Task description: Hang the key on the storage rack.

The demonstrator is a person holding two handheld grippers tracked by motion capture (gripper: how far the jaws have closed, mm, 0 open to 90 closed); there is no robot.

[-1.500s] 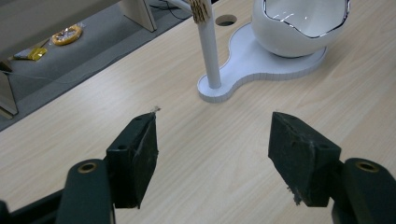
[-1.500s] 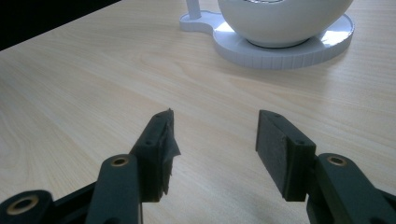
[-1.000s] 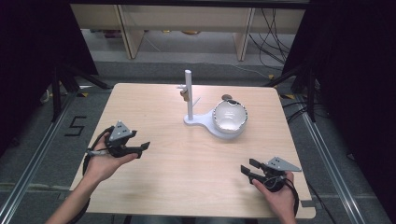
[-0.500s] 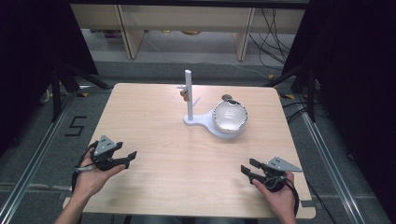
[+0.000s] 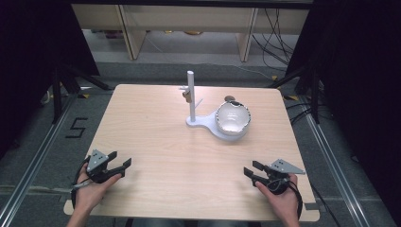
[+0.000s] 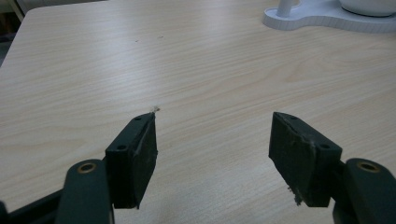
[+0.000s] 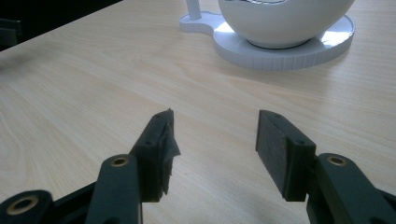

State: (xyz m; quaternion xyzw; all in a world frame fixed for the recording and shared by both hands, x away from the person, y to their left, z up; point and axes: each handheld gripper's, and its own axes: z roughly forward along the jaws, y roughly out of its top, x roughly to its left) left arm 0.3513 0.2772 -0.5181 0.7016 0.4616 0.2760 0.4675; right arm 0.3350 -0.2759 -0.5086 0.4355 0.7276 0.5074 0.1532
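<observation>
On the near left edge of the table (image 5: 156, 142): my left gripper (image 5: 122, 164), jaws spread, nothing between them, resting low over bare wood. It has drawn back toward me and leftward since a second ago, when it sat farther in on the board. Near right edge: my right gripper (image 5: 249, 172), jaws likewise parted and empty, unmoved from before. Far centre: white bowl (image 5: 231, 117) seated on the round end of a white stand (image 5: 201, 124), its upright post (image 5: 190, 92) just left of the bowl, well apart from both grippers.
</observation>
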